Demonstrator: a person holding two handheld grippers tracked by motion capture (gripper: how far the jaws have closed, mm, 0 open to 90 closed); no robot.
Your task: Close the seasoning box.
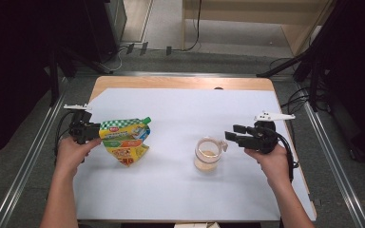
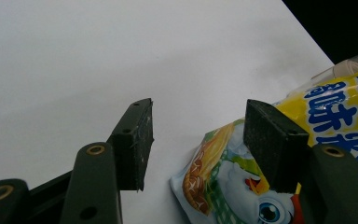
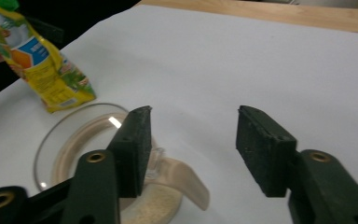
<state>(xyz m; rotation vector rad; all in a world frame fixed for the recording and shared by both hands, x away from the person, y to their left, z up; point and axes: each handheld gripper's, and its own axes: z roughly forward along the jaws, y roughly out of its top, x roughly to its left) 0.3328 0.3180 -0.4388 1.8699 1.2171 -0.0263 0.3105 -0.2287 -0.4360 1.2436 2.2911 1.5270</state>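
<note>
Sitting just left of the open right claw [image 1: 232,132], clear jar [image 1: 206,156]

Even overhead light, dark surroundings

Left hand-held gripper [image 1: 91,130] beside yellow pouch [image 1: 125,141]; right hand-held gripper [image 1: 232,132] beside jar [image 1: 207,155].

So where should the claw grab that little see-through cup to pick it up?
Best by its handle, probably. The clear cup stands upright on the white sheet, and the handle sticks out from the rim toward the right claw. That claw is open beside it, so it could come in from the right and pinch the handle. The round body looks wide and slippery.
</note>
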